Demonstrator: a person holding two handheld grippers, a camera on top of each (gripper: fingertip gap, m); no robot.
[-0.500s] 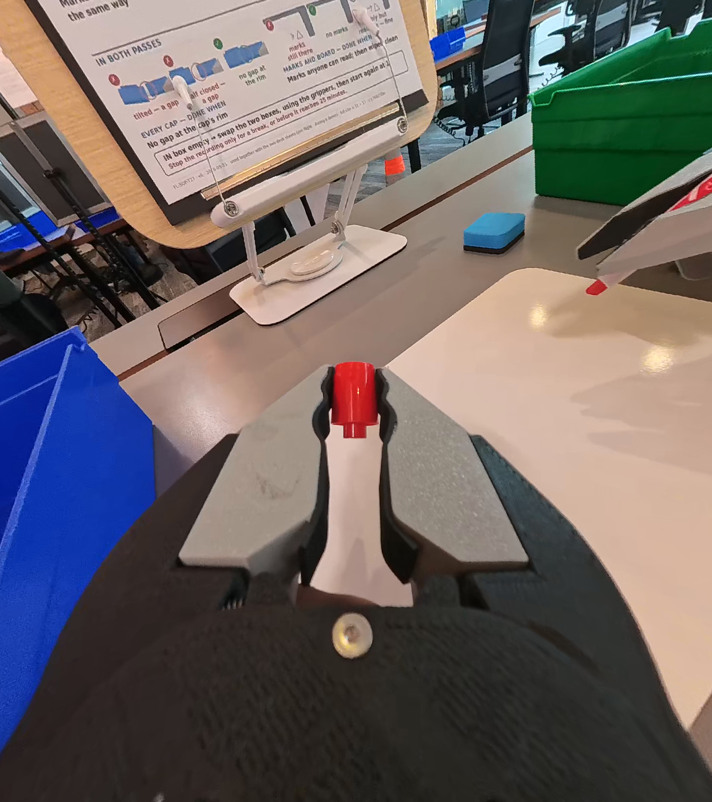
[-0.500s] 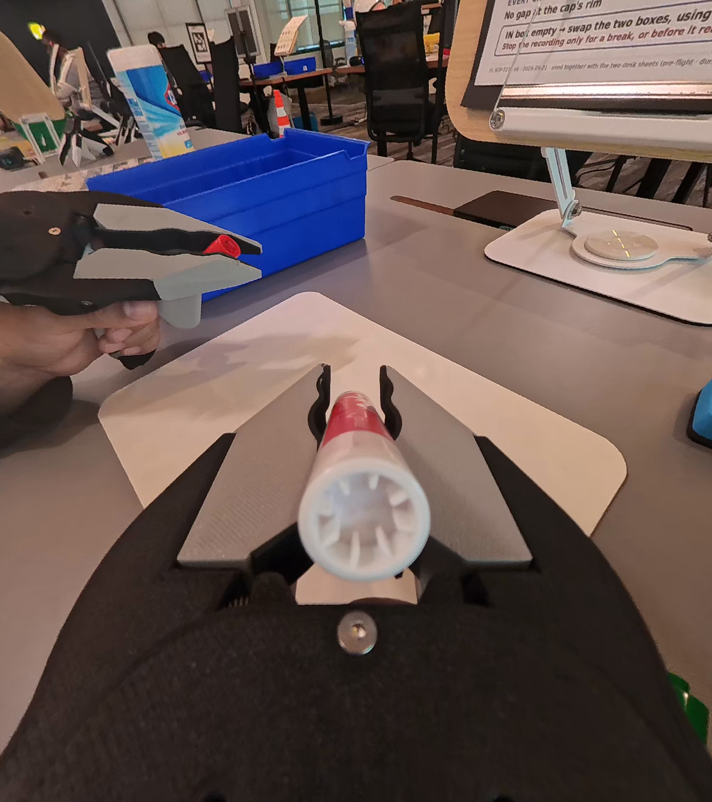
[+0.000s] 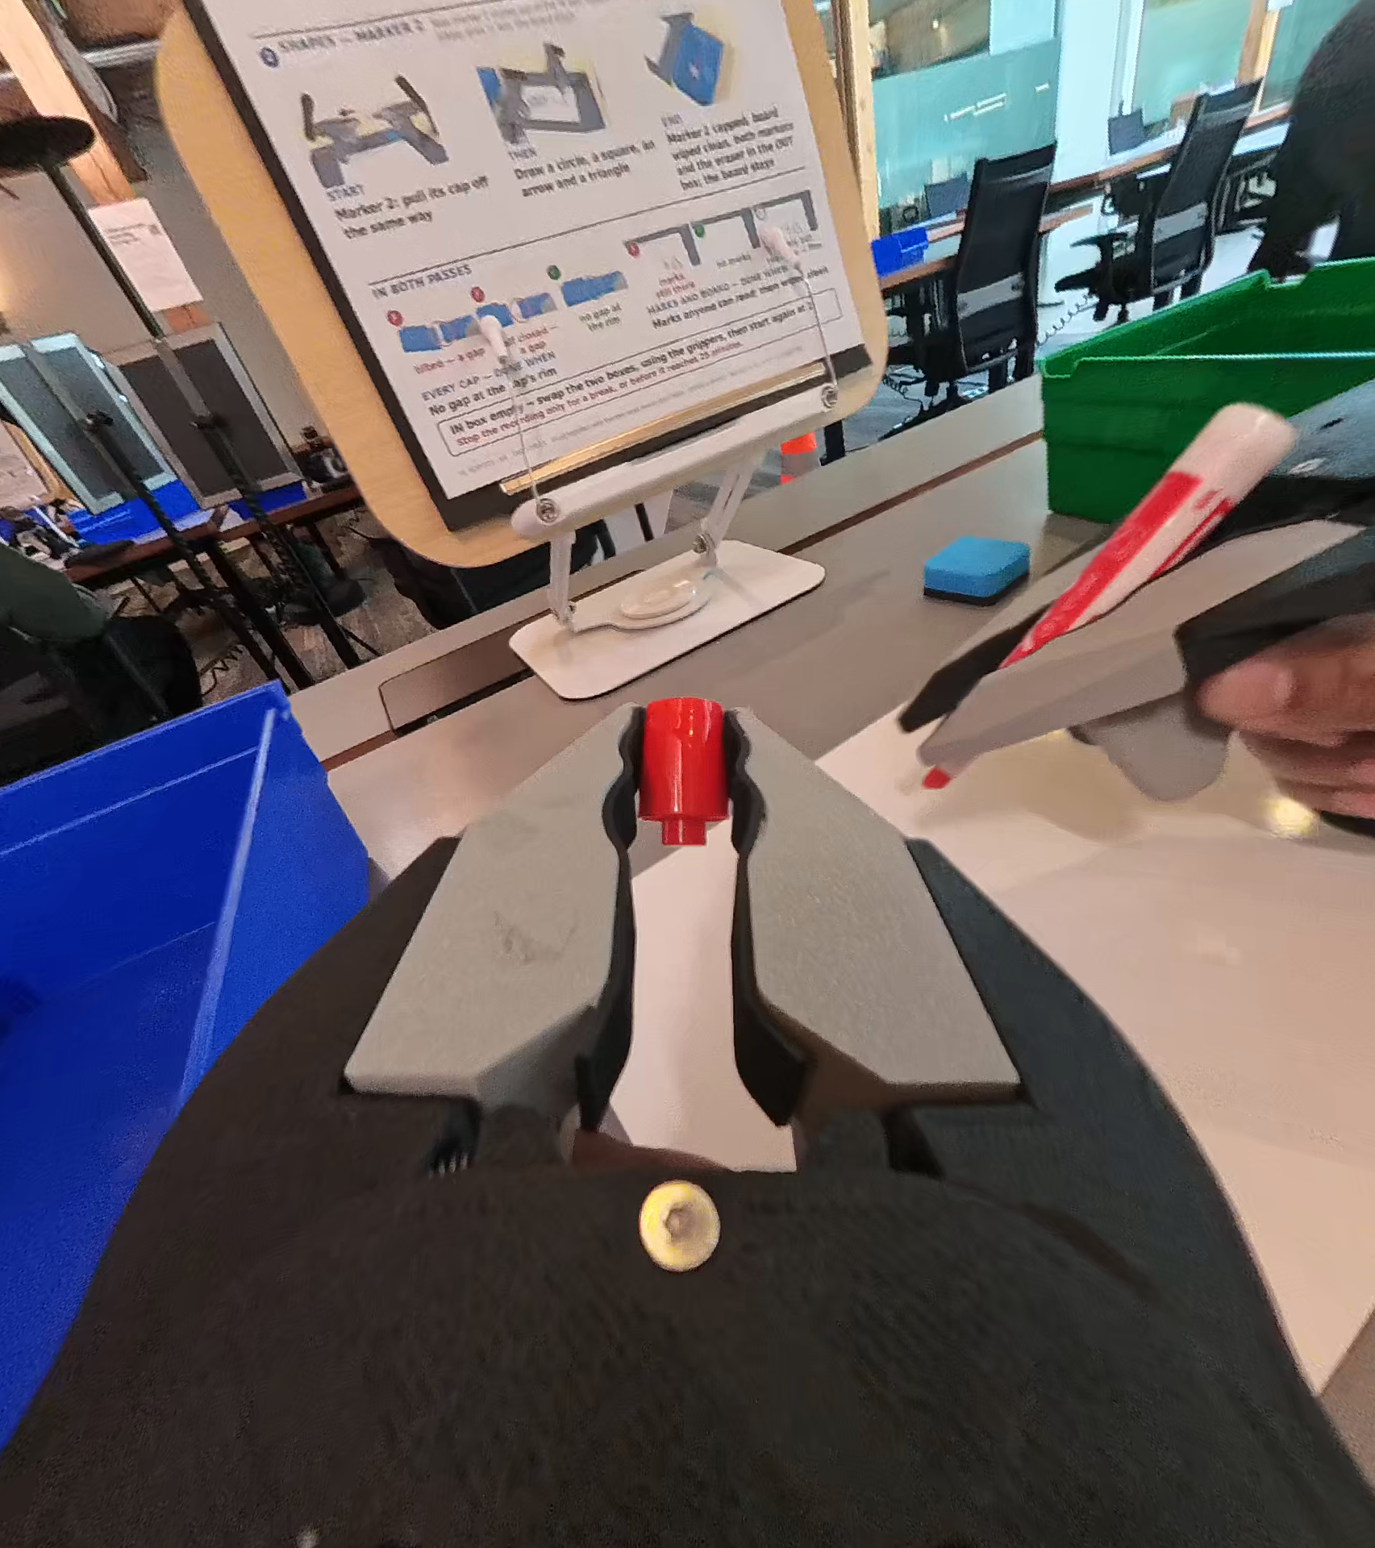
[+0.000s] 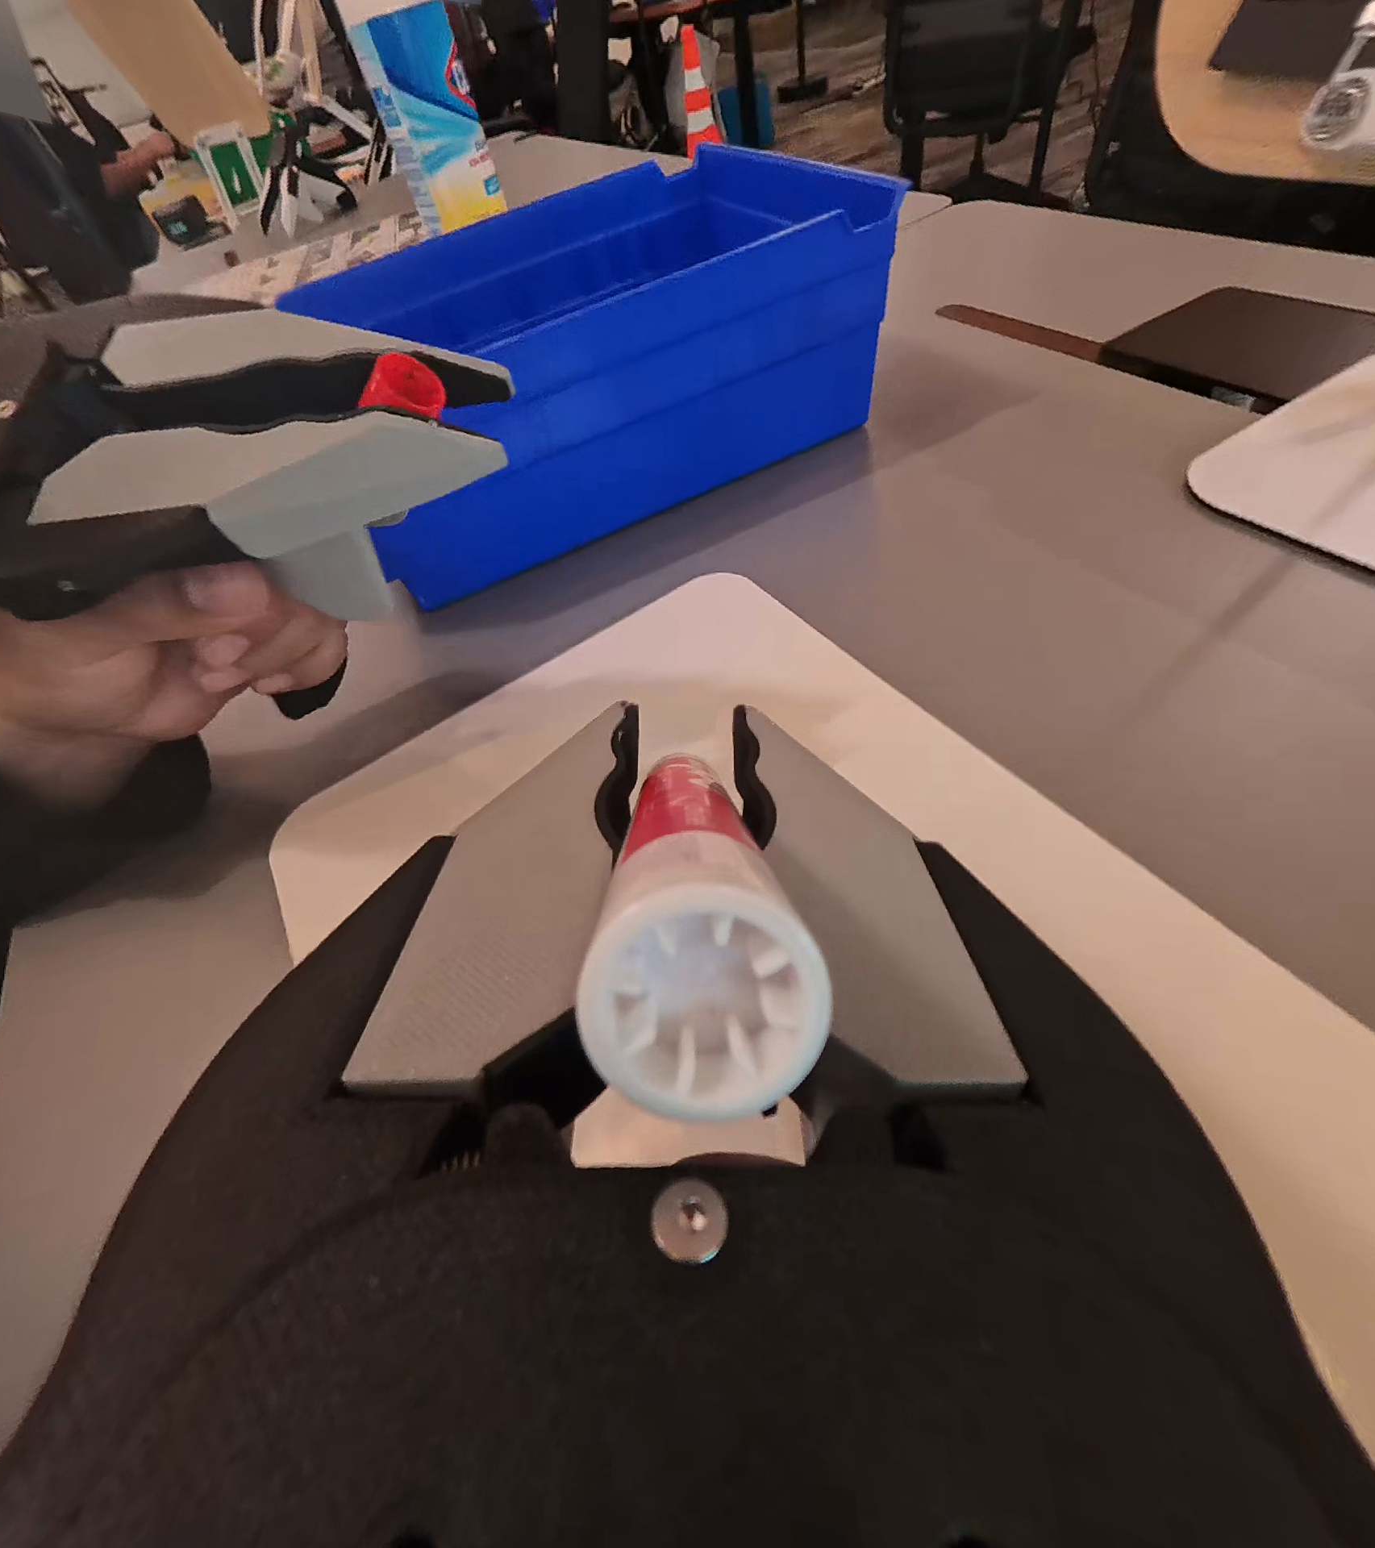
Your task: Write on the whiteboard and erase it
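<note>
indoors, grey table [image 4: 1086, 586], whiteboard [image 3: 1170, 1005], left tool [image 3: 682, 754] clenching red cap [image 3: 680, 766], right tool [image 4: 688, 737] clenching marker [image 4: 688, 825]

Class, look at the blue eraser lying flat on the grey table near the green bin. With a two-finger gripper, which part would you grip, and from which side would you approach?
Probably grip the blue eraser across its two long side faces, coming straight down from above. It lies flat, low and free on the table, so its sides are open to the fingers.
</note>
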